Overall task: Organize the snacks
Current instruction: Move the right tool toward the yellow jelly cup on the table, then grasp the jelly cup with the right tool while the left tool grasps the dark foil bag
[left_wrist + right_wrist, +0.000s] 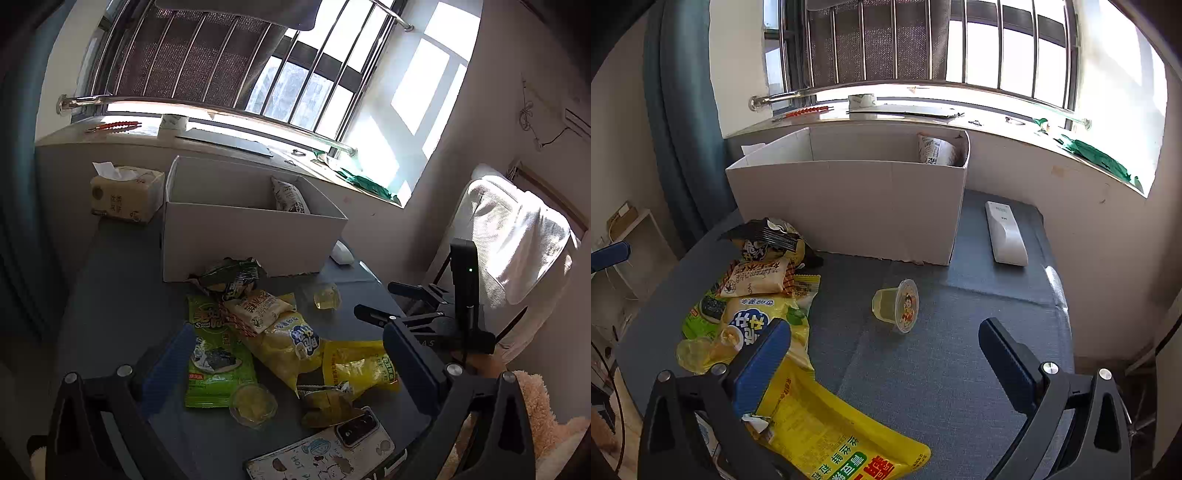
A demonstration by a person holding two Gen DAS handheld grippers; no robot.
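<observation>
Here, an open white cardboard box (849,206) stands at the far side of the grey-blue cloth-covered surface (942,369), below the windowsill. It holds one upright white printed snack bag (936,149), leaning in its right rear corner; the rest of the visible interior is bare.

The loose snacks lie in an overlapping heap just in front of the box, toward its left end. Counted in the left wrist view: one dark crumpled packet (231,277) touching the box wall, one cream packet with red edging (258,304), one green seaweed packet (216,363), one pale yellow bag with a blue logo (288,343), and one bright yellow bag (358,365). Two clear jelly cups are present: one (253,404) beside the green packet, the other (897,304) on its side, apart from the heap.

Also on the surface are a white remote control (1004,232) right of the box, a tissue pack (125,194) left of it, and a phone (332,450).

The left gripper (291,369) hovers above the heap, fingers spread wide and empty. The right gripper (884,354) likewise has its fingers wide apart, holding nothing.
</observation>
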